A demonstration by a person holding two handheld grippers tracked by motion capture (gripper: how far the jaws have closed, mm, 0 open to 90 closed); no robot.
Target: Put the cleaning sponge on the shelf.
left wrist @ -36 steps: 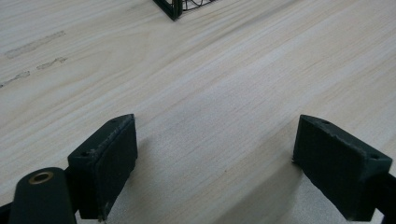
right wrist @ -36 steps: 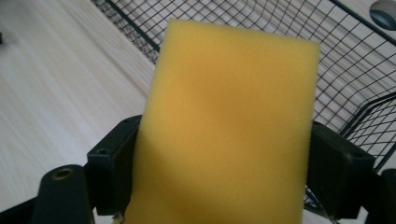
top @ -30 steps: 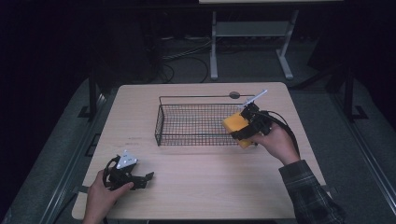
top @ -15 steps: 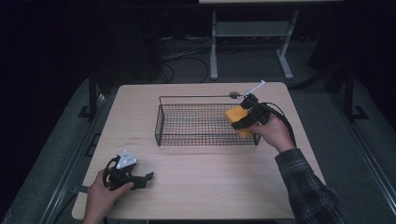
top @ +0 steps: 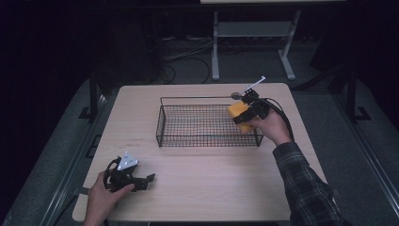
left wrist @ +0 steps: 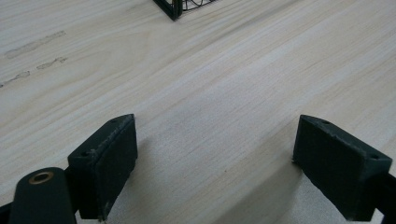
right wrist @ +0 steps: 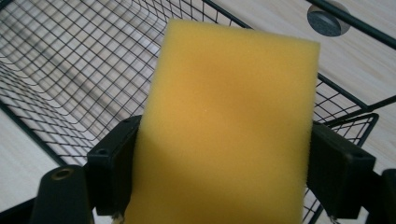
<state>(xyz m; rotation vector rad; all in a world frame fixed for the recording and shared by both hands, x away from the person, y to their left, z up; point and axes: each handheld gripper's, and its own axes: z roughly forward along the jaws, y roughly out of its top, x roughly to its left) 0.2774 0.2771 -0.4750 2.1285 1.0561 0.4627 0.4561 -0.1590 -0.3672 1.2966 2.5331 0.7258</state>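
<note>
Fingers [right wrist: 112, 172] of the right gripper [top: 244, 113] clamp the yellow sponge [right wrist: 229, 135], seemingly over the wire basket [top: 207, 140]; left gripper [top: 143, 181] gapes.

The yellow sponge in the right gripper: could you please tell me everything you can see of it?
The yellow sponge is a flat rectangular block of fine-pored foam, plain yellow with no visible marks or damage. The right gripper clamps it between its two black jaws, one on each side edge. It is held up in the air over the right end of the black wire basket, clear of the mesh floor.
</note>
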